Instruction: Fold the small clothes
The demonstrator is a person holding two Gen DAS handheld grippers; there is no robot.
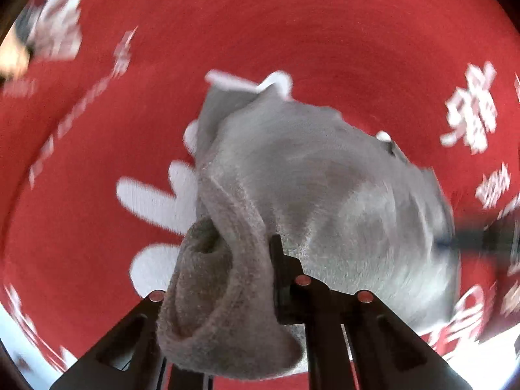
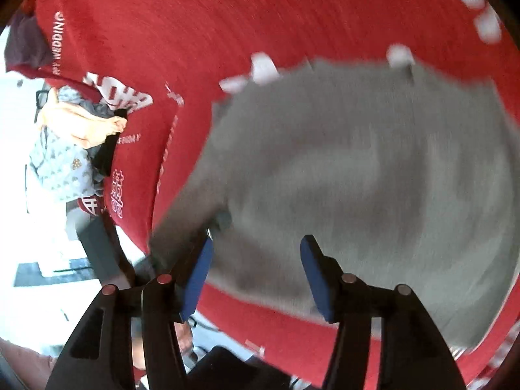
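Grey garment half-gathered on the red cloth — fold not finished.

My left gripper [image 1: 256,279] is clamped on a bunched edge of the grey garment [image 1: 325,195], lifting it off the red printed cloth [image 1: 260,32] that covers the counter; my right gripper [image 2: 256,273] stands open above the same garment, nothing between its blue pads [image 2: 198,279]. I judge the fold barely begun — the cloth is rumpled, not squared. A heap of unfolded clothes [image 2: 71,149] waits at the cloth's edge, well apart and clear of this work.
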